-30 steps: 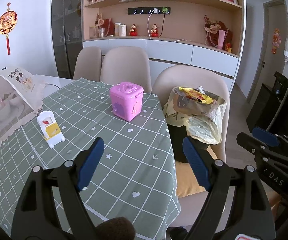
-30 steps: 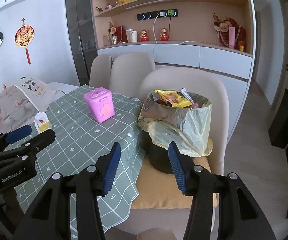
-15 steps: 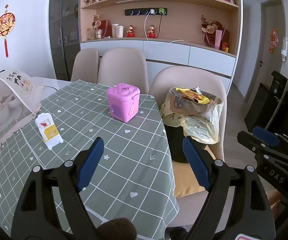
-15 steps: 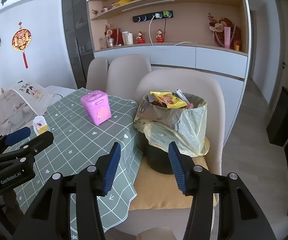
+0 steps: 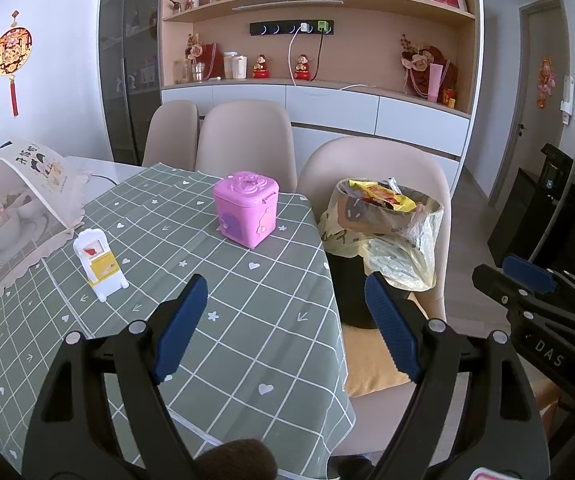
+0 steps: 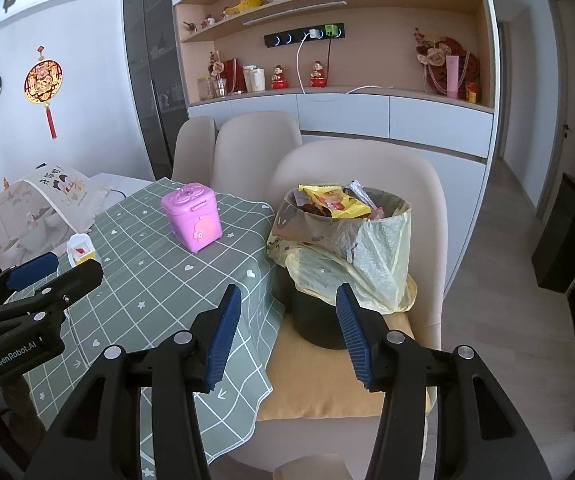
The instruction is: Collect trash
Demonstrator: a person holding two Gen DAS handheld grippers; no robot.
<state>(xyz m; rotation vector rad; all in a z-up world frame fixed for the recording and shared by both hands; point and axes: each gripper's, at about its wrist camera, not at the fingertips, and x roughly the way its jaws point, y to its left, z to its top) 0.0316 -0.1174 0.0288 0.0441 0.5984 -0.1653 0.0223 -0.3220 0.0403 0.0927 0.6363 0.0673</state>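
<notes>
A black trash bin (image 5: 351, 292) (image 6: 315, 320) lined with a yellowish plastic bag (image 5: 403, 260) (image 6: 371, 256) stands on a chair's orange cushion (image 6: 327, 384), right of the table. Wrappers fill it to the rim, with a yellow one (image 5: 379, 196) (image 6: 335, 202) on top. My left gripper (image 5: 284, 284) hangs open over the table's right edge, nothing between its pads. My right gripper (image 6: 287, 292) is open and empty too, in front of the bin and short of it. Each gripper shows at the side of the other's view, the right gripper (image 5: 527, 276) and the left gripper (image 6: 39, 272).
The table's green check cloth (image 5: 247, 320) (image 6: 147, 280) carries a pink lidded box (image 5: 245, 208) (image 6: 192, 216), a small upright white-and-yellow item (image 5: 99, 264) (image 6: 80, 250) and a mesh food cover (image 5: 11, 200) (image 6: 27, 216). Beige chairs (image 5: 247, 136) line the far side.
</notes>
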